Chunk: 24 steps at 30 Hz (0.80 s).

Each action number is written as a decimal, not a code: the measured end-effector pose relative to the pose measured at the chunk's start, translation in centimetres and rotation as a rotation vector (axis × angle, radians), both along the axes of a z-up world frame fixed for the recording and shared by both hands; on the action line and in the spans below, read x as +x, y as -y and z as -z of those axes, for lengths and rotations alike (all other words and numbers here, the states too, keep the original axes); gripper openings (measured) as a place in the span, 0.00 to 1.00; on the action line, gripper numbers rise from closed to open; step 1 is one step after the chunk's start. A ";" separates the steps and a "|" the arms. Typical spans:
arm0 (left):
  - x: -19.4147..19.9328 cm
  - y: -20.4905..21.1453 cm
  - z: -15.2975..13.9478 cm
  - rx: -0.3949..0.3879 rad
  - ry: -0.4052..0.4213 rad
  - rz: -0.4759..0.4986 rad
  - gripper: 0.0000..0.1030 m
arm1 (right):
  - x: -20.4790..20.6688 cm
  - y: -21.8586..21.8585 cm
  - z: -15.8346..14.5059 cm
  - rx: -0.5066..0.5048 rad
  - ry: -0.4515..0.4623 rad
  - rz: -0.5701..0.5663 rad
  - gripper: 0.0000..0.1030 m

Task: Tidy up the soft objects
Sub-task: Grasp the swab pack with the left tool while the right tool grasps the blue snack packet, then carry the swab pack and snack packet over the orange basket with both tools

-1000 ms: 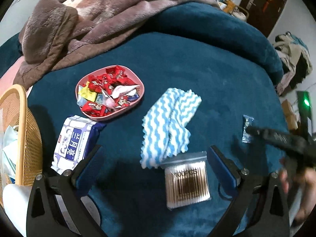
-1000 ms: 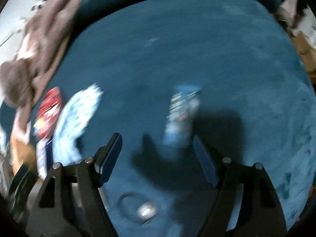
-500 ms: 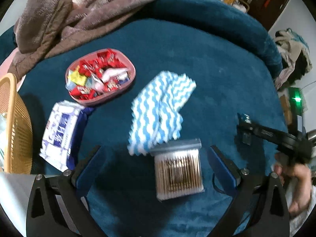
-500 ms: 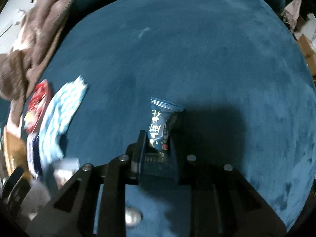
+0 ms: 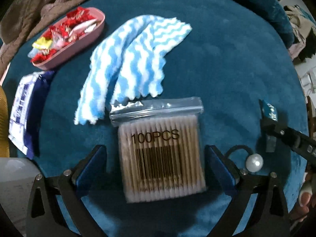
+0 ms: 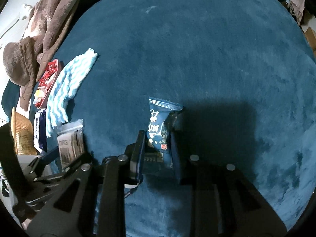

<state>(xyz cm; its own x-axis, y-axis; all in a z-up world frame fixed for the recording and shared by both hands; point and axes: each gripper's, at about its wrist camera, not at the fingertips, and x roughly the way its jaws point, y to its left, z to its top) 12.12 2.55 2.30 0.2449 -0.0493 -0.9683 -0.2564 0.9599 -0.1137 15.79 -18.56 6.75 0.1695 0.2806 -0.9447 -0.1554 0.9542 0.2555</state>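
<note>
Both tongs point steeply down at the dark teal plush surface (image 5: 217, 49).

From the left wrist camera, the left gripper (image 5: 155, 169) stands released, its blue pads wide apart on either side of a clear zip bag of cotton swabs (image 5: 161, 150) marked "100PCS"; the pads do not touch the bag. Just beyond the bag, touching its far edge, lies a blue-and-white wavy cloth (image 5: 130, 59). Farther left sits a pink tray (image 5: 79, 37) heaped with red-wrapped sweets, and near it on the left a blue-and-white tissue pack (image 5: 25, 106). A brown blanket (image 5: 35, 4) is bunched at the far left. To the right, a black hair tie with a white pearl bead (image 5: 254, 163) lies on the plush, and the other tool comes in from the right edge.

From the right wrist camera, the right gripper (image 6: 158, 148) is clenched on a small blue candy packet (image 6: 160, 126), its jaws easing slightly apart yet the pads press on the wrapper, whose far end sticks out beyond the fingers. A wicker basket (image 6: 19, 132) shows at the left edge, with the cloth, tray and swab bag ranged along that side.
</note>
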 end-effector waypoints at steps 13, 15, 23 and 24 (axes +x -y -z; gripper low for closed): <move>-2.1 -3.3 -1.7 -0.131 0.066 -0.126 0.67 | -1.5 -0.4 -2.2 0.004 0.070 -0.013 0.24; -2.6 -3.3 -2.8 -0.129 0.091 -0.119 0.67 | -1.8 -0.5 -3.0 0.014 0.085 -0.017 0.24; -4.9 -3.0 -7.5 -0.091 0.198 -0.082 0.68 | -3.0 -1.8 -5.7 0.033 0.136 -0.047 0.24; -5.4 -3.3 -8.0 -0.086 0.207 -0.079 0.68 | -3.2 -2.1 -6.0 0.034 0.143 -0.053 0.24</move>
